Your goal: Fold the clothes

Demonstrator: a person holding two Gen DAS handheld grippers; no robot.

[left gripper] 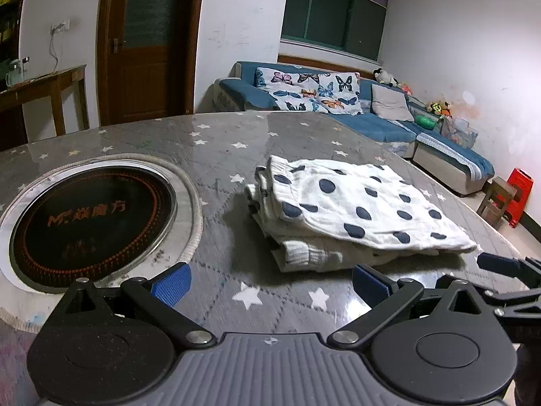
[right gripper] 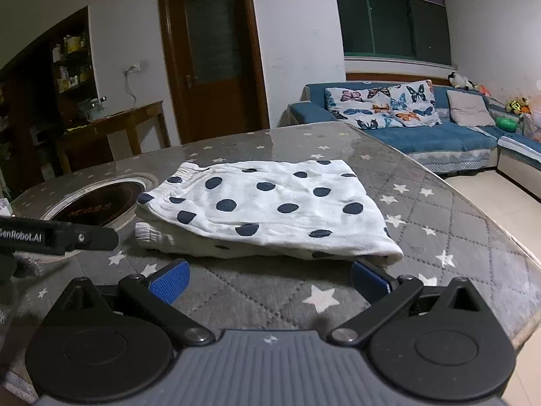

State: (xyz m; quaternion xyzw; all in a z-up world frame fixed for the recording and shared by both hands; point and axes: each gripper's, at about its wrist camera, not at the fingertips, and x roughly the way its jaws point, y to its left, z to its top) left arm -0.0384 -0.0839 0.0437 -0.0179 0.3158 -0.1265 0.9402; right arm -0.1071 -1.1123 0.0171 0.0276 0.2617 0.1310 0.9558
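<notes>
Your left gripper (left gripper: 270, 284), black linkage arms tipped with blue textured pads, stands wide open with nothing between its fingers, poised over bare table short of the clothing. Your right gripper (right gripper: 268, 282), same build, is likewise spread wide and empty, its right pad just beside the near folded edge of the garment; whether it touches is not clear. Part of the right gripper also shows at the right edge of the left wrist view, and a black arm of the left one, lettered in white, shows at the left of the right wrist view. Task item: one white cotton garment with dark navy polka dots (left gripper: 341, 209), folded into a flat layered stack, ribbed waistband edges showing at its left end, lying on the table ahead of both tools. Support: round table under a grey quilted cover with white stars (left gripper: 280, 304). Inset left of the garment: a round black hotplate with orange markings (left gripper: 91, 216), ringed in metal. Beyond: a blue sofa with butterfly-print cushions (left gripper: 314, 93), a brown wooden door (left gripper: 142, 44), a dark window (left gripper: 334, 17).
</notes>
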